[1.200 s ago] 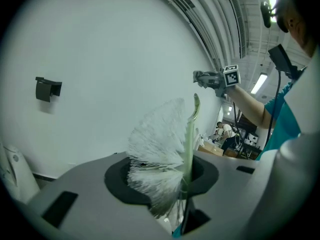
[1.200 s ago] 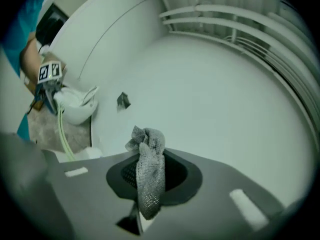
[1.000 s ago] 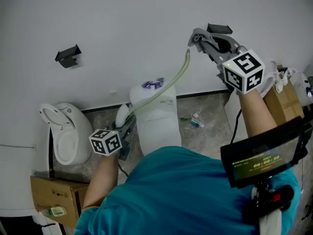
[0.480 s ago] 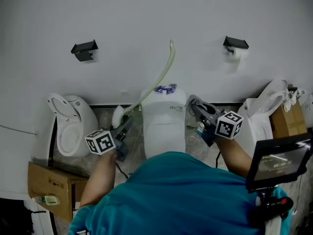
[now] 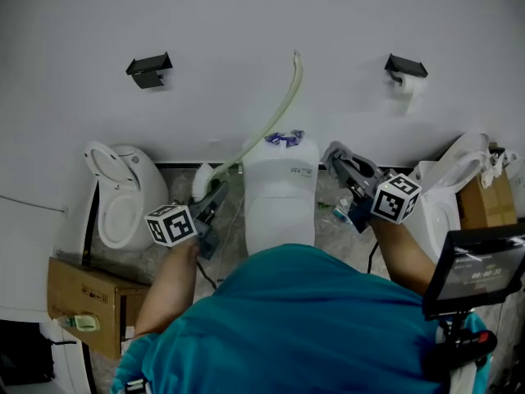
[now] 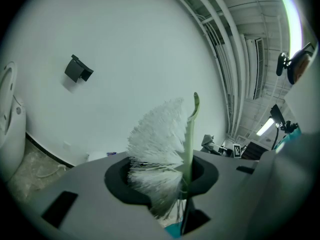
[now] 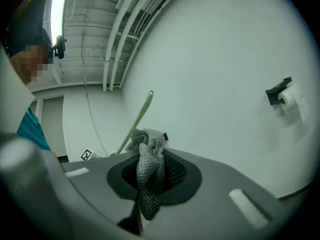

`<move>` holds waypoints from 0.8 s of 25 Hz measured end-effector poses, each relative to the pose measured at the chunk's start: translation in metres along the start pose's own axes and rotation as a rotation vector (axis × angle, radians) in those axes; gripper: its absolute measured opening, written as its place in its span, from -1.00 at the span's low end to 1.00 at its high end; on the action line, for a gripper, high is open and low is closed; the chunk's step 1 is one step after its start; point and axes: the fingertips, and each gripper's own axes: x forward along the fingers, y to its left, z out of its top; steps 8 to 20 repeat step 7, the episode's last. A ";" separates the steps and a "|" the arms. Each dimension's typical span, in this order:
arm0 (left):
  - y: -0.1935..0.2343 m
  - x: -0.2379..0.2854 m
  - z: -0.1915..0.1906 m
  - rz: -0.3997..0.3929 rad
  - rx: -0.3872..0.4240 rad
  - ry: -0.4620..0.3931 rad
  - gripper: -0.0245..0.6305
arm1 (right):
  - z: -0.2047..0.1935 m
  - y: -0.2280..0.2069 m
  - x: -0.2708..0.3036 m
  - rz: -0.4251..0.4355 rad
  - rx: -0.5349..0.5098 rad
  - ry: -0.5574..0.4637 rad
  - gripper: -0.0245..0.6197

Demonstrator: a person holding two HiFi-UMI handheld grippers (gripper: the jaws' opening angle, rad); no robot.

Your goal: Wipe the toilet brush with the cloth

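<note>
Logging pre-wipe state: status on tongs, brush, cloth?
Left tongs shut on toilet brush at the bristles, handle slanting up. Right tongs shut on cloth, clear of the brush. Toilet tank stands between them.

The toilet brush [image 6: 157, 144] has fine white bristles, plastic by their look, on a smooth, pale green, slightly translucent handle. The cloth [image 7: 149, 166] is grey, an open, rough knit (almost a mesh). The toilet [image 5: 279, 191] is smooth, glossy white. The box [image 5: 82, 298] is matt brown cardboard, the floor [image 5: 322, 224] mottled grey stone, and the wall [image 5: 246, 23] matt white.
</note>
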 end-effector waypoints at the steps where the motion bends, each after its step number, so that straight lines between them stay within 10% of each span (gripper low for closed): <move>1: 0.000 0.000 0.000 -0.001 0.000 -0.001 -0.44 | -0.001 0.001 0.000 0.002 -0.003 0.003 -0.84; 20: 0.000 0.000 0.000 -0.002 -0.005 0.002 -0.44 | 0.001 0.002 0.001 0.006 -0.014 0.004 -0.84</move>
